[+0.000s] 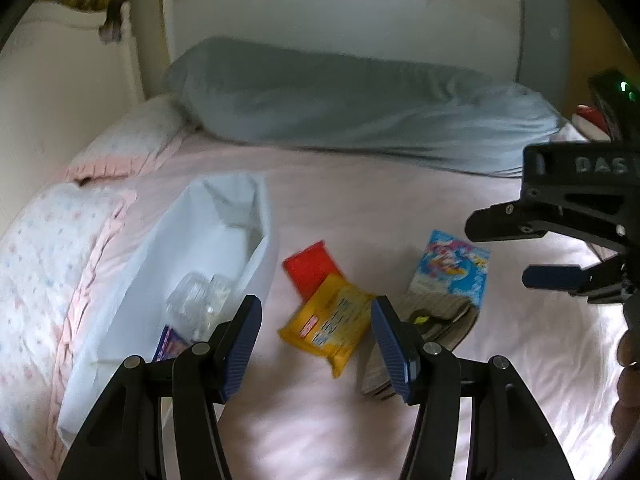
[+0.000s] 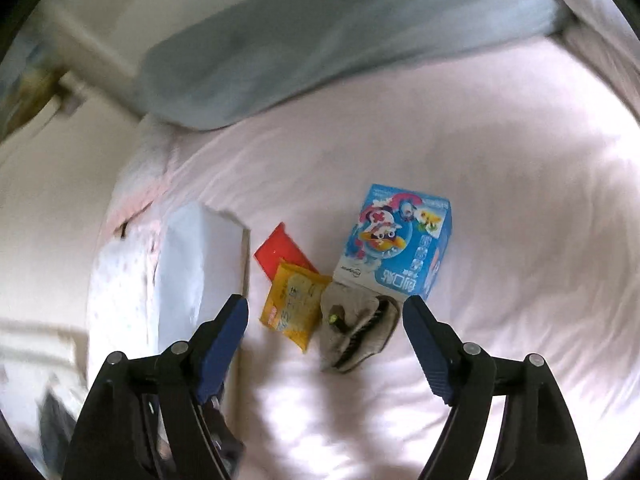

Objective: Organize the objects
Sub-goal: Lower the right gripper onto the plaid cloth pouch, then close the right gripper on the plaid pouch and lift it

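Observation:
A white storage bin (image 1: 224, 248) lies on the pink bed, with a clear plastic item (image 1: 196, 304) and a purple packet inside. Beside it lie a red packet (image 1: 310, 266), a yellow packet (image 1: 328, 326), a blue cartoon box (image 1: 454, 270) and a grey sock bundle (image 1: 432, 320). My left gripper (image 1: 316, 344) is open and empty, hovering over the yellow packet. My right gripper (image 2: 326, 344) is open and empty above the yellow packet (image 2: 294, 304) and sock bundle (image 2: 356, 330); it shows in the left wrist view (image 1: 500, 248) at the right. The box (image 2: 394, 240), red packet (image 2: 280, 250) and bin (image 2: 200, 264) show too.
A long grey-blue pillow (image 1: 352, 104) lies across the head of the bed. Floral pink-trimmed pillows (image 1: 52, 264) lie at the left beside the bin. A white headboard (image 1: 320, 12) stands behind. The pink sheet (image 2: 500, 200) stretches to the right.

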Demonstrator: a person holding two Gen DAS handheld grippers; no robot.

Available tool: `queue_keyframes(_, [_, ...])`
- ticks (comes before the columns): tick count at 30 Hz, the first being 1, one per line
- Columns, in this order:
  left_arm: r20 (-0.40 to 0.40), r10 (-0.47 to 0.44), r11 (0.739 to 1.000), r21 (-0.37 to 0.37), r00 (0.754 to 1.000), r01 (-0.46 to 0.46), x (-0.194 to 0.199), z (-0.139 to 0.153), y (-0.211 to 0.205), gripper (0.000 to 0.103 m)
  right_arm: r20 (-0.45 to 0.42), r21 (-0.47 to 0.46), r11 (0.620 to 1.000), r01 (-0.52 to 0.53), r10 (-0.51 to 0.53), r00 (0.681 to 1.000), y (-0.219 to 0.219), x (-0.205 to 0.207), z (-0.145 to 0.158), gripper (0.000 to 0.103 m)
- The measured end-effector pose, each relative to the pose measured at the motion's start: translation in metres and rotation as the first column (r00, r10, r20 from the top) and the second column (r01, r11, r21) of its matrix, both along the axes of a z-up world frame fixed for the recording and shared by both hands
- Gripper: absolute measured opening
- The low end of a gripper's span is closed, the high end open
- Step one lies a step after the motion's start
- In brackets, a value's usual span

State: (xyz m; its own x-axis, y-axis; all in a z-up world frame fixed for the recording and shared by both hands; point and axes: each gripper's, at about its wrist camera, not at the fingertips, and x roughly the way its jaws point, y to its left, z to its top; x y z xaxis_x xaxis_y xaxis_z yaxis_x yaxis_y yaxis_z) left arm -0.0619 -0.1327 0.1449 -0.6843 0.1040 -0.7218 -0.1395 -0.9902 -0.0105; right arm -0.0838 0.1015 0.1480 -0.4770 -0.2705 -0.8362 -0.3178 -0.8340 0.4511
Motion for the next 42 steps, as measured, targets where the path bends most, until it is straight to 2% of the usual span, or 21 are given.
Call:
queue_keyframes(1, [0.025,0.000,1.000,0.026,1.000,0.000,-0.004,-0.003,-0.003,0.055,0.013,-0.003,1.000,0.019,-0.019,1.000,-0.018,-0.008,-0.011,0.079])
queue_keyframes(4, [0.100,0.005,0.998,0.069,0.995,-0.012,-0.013,-0.006,-0.015,0.055,0.065,0.019,0.999,0.044,-0.046,0.997,-0.031,-0.013,-0.067,0.077])
queue_keyframes(5, [0.108,0.001,0.996,0.084,0.994,-0.010,-0.015,-0.007,-0.018,0.055,0.117,0.032,0.998,0.048,-0.052,0.992,-0.031,-0.012,-0.087,0.075])
queue_keyframes(7, [0.127,0.005,0.995,0.095,0.992,-0.018,-0.016,-0.012,-0.020,0.055,0.206,0.007,1.000,0.026,-0.027,0.978,-0.033,-0.014,-0.109,0.060])
queue_keyframes(9, [0.157,0.000,0.993,0.120,0.988,-0.019,-0.017,-0.017,-0.022,0.055,0.167,-0.095,0.995,0.045,-0.028,0.986,-0.029,-0.018,-0.116,0.060])
queue_keyframes(12, [0.184,-0.004,0.991,0.130,0.983,-0.021,-0.010,-0.023,-0.023,0.055,0.136,-0.124,0.990,0.063,-0.046,0.990,-0.029,-0.022,-0.118,0.060])
queue_keyframes(14, [0.184,-0.005,0.993,0.115,0.983,-0.016,-0.006,-0.023,-0.022,0.055,0.146,-0.170,0.984,0.055,-0.030,0.989,-0.035,-0.025,-0.128,0.060])
queue_keyframes(15, [0.178,-0.004,0.994,0.106,0.984,-0.015,-0.004,-0.022,-0.021,0.055,0.148,-0.217,0.975,0.050,-0.018,0.989,-0.038,-0.026,-0.134,0.055])
queue_keyframes(16, [0.171,-0.002,0.995,0.101,0.985,-0.015,-0.002,-0.020,-0.020,0.055,0.141,-0.242,0.969,0.049,-0.015,0.990,-0.040,-0.026,-0.136,0.042])
queue_keyframes(18, [0.160,-0.004,0.995,0.101,0.987,-0.012,-0.001,-0.018,-0.020,0.055,0.119,-0.243,0.969,0.042,-0.013,0.993,-0.042,-0.029,-0.135,0.031])
queue_keyframes(20, [0.156,-0.003,0.995,0.096,0.988,-0.013,-0.001,-0.017,-0.019,0.056,0.070,-0.211,0.978,0.008,0.007,0.998,-0.042,-0.026,-0.117,0.013])
queue_keyframes(21, [0.154,-0.006,0.996,0.093,0.988,-0.009,-0.001,-0.018,-0.018,0.056,0.052,-0.196,0.981,-0.002,0.013,0.999,-0.043,-0.026,-0.113,0.010])
queue_keyframes(27, [0.129,-0.010,0.991,0.137,0.992,-0.008,0.004,-0.010,-0.022,0.057,-0.145,-0.148,0.982,-0.116,0.095,0.985,-0.053,-0.011,-0.063,0.004])
queue_keyframes(32, [0.118,0.009,0.987,0.156,0.993,-0.028,0.007,-0.006,-0.031,0.059,-0.187,-0.086,0.981,-0.177,0.158,0.970,-0.064,-0.005,-0.047,0.002])
queue_keyframes(37, [0.126,0.023,0.979,0.197,0.992,-0.048,0.006,-0.005,-0.040,0.059,-0.214,-0.072,0.980,-0.186,0.167,0.962,-0.067,-0.001,-0.039,0.002])
queue_keyframes(42, [0.101,0.047,0.979,0.192,0.994,-0.066,0.009,0.000,-0.045,0.062,-0.245,-0.063,0.975,-0.213,0.192,0.950,-0.070,-0.001,-0.032,0.004])
